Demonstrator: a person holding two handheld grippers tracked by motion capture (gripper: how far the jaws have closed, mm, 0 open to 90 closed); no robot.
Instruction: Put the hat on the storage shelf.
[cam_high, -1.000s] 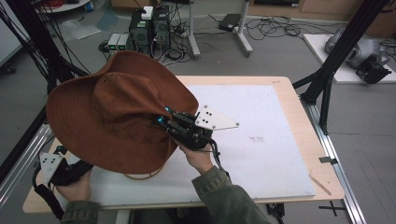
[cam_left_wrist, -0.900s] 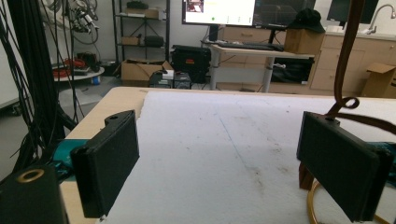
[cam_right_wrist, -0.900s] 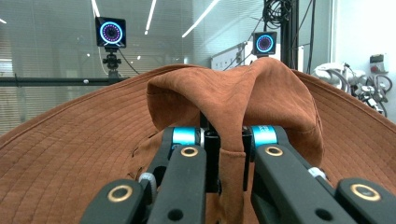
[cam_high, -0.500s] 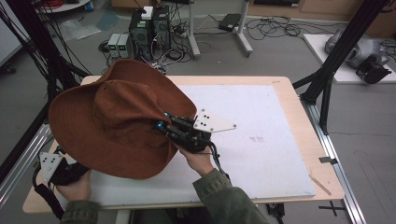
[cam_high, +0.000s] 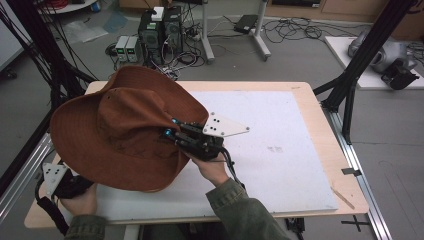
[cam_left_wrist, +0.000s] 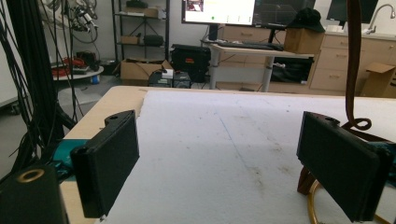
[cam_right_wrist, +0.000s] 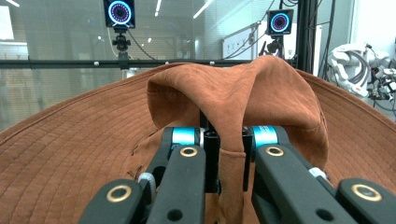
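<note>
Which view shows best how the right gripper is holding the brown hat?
The right gripper view: its jaws are shut on a fold of the hat. The high view shows the right gripper at the hat's crown, with the pinch itself too small to read. The left gripper view shows a hanging brown strap and part of the brim.

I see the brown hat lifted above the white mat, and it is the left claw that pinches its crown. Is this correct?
Not quite. The right claw pinches the crown of the brown hat, as the right gripper view shows. The left claw stands open with nothing in it. The hat is indeed lifted above the white mat.
</note>
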